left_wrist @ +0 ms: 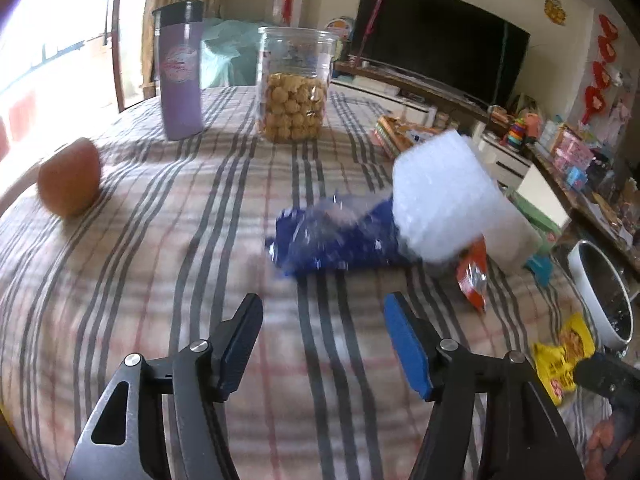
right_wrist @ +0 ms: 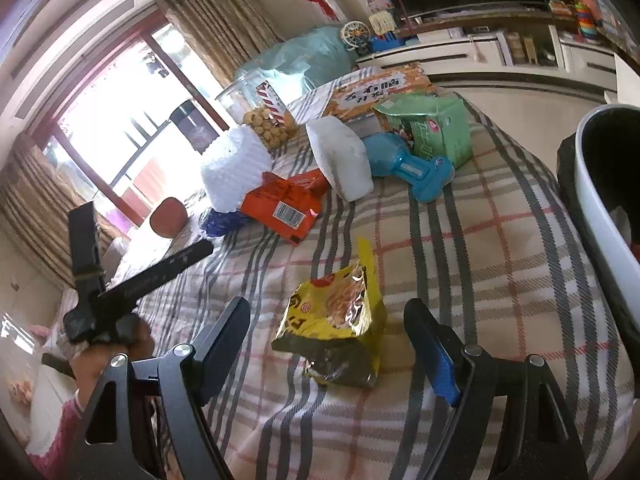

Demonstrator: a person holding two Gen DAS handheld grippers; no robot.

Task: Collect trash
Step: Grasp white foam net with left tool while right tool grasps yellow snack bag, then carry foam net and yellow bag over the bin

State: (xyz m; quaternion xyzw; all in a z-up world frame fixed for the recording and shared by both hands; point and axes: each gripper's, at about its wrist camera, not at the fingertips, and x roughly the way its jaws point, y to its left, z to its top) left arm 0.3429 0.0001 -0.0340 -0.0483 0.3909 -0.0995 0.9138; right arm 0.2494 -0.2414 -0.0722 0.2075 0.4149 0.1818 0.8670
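R gripper (right_wrist: pixel 326 328): jaws wide open, nothing gripped; yellow wrapper (right_wrist: pixel 340 328) lies on the plaid cloth of the table (right_wrist: pixel 480 280) right betw them, pads not touching it. L gripper (left_wrist: pixel 322 320): jaws open, empty, bare cloth betw them. Blue wrapper (left_wrist: pixel 332 240) just ahead of L jaws, blurry. Orange wrapper (left_wrist: pixel 474 276) beside it, nearer the table's right edge. White bin (left_wrist: pixel 604 292) just off that edge. Cookie jar (left_wrist: pixel 294 88) and purple tumbler (left_wrist: pixel 180 72) at far edge.
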